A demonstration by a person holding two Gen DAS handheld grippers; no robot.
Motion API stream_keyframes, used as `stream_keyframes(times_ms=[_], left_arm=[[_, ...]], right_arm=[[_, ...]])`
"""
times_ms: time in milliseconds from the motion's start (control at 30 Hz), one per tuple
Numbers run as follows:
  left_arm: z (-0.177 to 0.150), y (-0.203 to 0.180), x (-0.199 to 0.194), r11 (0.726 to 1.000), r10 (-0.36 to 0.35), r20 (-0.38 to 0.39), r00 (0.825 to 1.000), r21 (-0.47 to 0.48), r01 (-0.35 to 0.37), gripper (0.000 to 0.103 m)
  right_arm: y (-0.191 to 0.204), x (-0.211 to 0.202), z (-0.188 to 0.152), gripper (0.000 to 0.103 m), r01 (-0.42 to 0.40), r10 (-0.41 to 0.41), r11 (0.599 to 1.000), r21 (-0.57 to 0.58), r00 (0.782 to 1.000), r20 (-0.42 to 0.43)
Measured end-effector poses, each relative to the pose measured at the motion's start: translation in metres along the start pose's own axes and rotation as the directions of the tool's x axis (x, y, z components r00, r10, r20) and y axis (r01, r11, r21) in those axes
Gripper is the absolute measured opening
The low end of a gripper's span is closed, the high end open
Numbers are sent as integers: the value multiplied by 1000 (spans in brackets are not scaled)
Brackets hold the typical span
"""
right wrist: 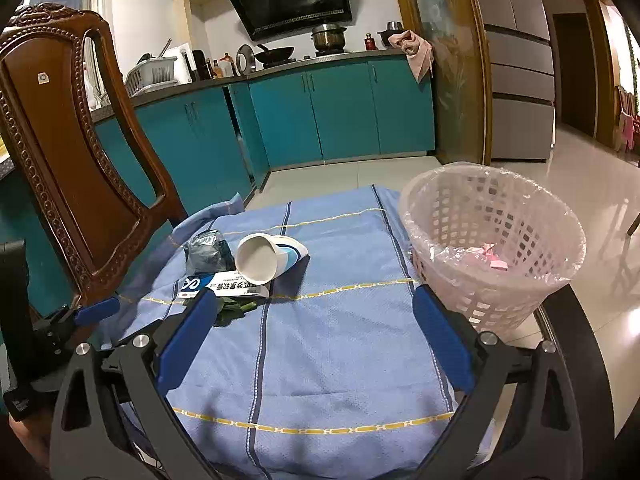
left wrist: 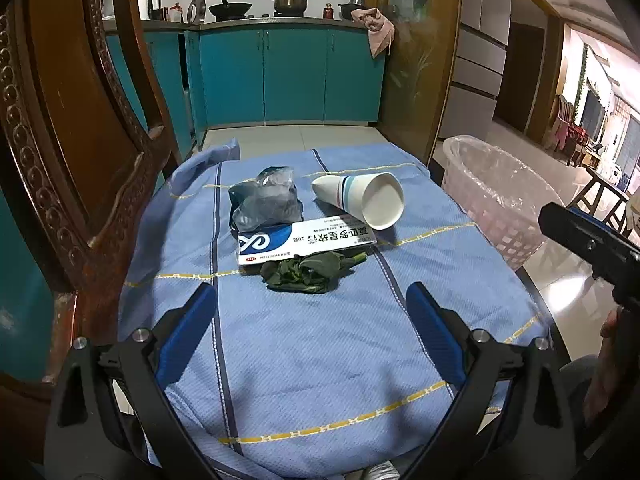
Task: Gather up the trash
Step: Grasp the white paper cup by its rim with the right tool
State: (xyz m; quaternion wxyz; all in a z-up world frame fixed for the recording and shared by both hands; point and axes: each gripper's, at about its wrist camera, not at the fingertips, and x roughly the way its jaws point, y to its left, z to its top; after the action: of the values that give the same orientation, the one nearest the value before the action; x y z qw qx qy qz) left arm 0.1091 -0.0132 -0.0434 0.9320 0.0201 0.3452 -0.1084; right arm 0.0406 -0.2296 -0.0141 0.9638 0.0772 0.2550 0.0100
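On the blue cloth (left wrist: 304,352) lie a tipped white paper cup (left wrist: 362,200), a crumpled grey plastic wrapper (left wrist: 266,200), a white-and-blue ointment box (left wrist: 306,242) and wilted green leaves (left wrist: 308,272). My left gripper (left wrist: 314,298) hovers open just short of the leaves, with nothing between its fingers. The right gripper (right wrist: 314,304) is open too, above the cloth, with the cup (right wrist: 266,258), box (right wrist: 224,286) and leaves (right wrist: 234,310) ahead to its left. A pink lined basket (right wrist: 492,240) stands to the right of the table.
A carved wooden chair (right wrist: 76,152) stands tight against the table's left side. The basket (left wrist: 492,196) holds some pink scraps. The table's dark rim (left wrist: 540,308) curves on the right, above the tiled floor. Teal kitchen cabinets (left wrist: 292,76) lie beyond.
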Motion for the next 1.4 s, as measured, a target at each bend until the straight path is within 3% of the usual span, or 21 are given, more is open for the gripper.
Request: stream_keyframes(times_ms=[400, 567, 733, 933, 1000, 1400], left_arm=[[2, 4, -1, 1000, 15, 14, 1000, -22, -15, 95], [5, 15, 0, 997, 15, 10, 1000, -75, -14, 95], [4, 16, 2, 997, 23, 9, 1000, -70, -23, 95], [3, 19, 6, 996, 17, -7, 1000, -83, -18, 95], [3, 18, 7, 997, 20, -9, 1000, -77, -21, 95], [1, 18, 12, 997, 28, -22, 999, -74, -30, 95]], right_arm=[[11, 12, -1, 96, -19, 16, 998, -61, 999, -36], [25, 63, 18, 96, -76, 69, 996, -54, 990, -122], [51, 121, 30, 94, -80, 60, 991, -103, 981, -184], [63, 160, 31, 77, -59, 22, 988, -143, 968, -250], [61, 169, 30, 65, -57, 13, 987, -149, 960, -280], [46, 140, 37, 63, -75, 53, 993, -94, 975, -215]])
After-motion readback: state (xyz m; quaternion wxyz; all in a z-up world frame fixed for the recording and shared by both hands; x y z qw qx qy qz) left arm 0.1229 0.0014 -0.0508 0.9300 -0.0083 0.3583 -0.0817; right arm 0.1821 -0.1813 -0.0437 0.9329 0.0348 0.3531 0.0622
